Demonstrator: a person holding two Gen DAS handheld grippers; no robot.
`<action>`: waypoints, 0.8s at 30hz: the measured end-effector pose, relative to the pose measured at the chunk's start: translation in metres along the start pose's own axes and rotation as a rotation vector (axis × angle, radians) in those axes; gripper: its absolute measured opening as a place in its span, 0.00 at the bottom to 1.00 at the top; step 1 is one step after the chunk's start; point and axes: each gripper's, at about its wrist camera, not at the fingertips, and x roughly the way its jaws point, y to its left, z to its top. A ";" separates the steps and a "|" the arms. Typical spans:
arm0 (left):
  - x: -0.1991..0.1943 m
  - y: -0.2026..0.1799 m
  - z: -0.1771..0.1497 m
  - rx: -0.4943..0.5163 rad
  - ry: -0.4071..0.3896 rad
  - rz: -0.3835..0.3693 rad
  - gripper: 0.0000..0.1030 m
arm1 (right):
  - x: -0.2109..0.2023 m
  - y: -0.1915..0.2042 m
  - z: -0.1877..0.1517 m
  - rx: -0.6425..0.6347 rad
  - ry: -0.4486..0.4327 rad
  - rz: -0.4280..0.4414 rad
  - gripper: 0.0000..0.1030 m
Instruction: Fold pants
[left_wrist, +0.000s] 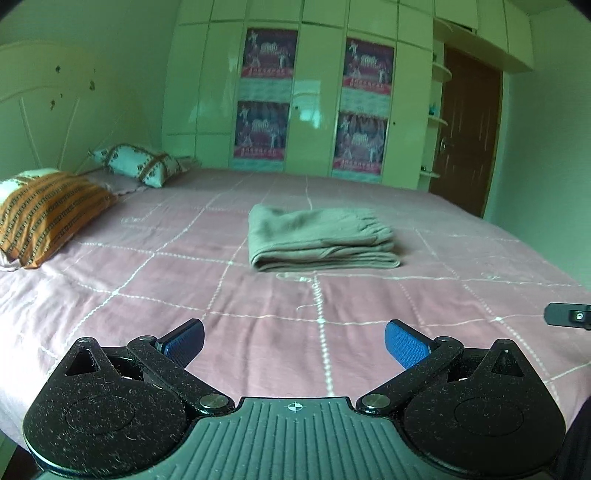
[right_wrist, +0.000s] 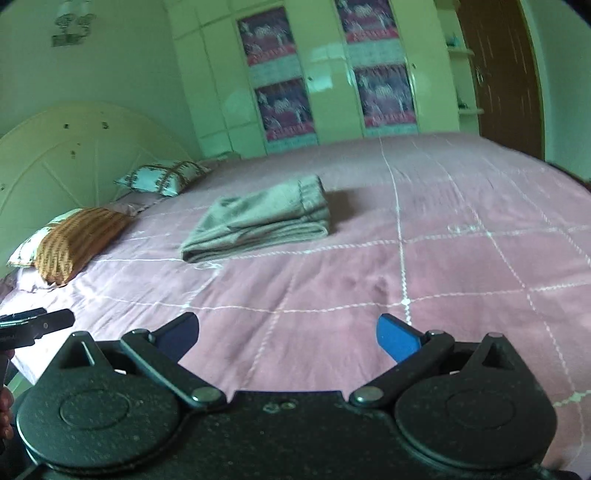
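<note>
- On the pink bedspread, the pants lie folded in a neat stack, at 12 o'clock from the left gripper.
- Left gripper: jaws spread apart, empty.
- Right gripper: jaws spread apart, empty; pants at 11 o'clock.

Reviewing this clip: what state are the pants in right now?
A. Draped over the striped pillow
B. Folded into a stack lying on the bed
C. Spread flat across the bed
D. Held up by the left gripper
B: the pants lie as a layered folded stack on the bedspread, with both the left gripper and the right gripper open and apart from them.
</note>
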 end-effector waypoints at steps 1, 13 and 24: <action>-0.005 -0.003 0.001 0.000 -0.001 -0.006 1.00 | -0.004 0.004 0.001 -0.008 -0.002 0.002 0.94; -0.052 -0.050 0.015 0.050 -0.079 -0.023 1.00 | -0.045 0.041 0.018 -0.112 -0.082 -0.014 0.94; -0.073 -0.043 0.024 -0.006 -0.110 -0.035 1.00 | -0.062 0.052 0.021 -0.103 -0.123 -0.009 0.94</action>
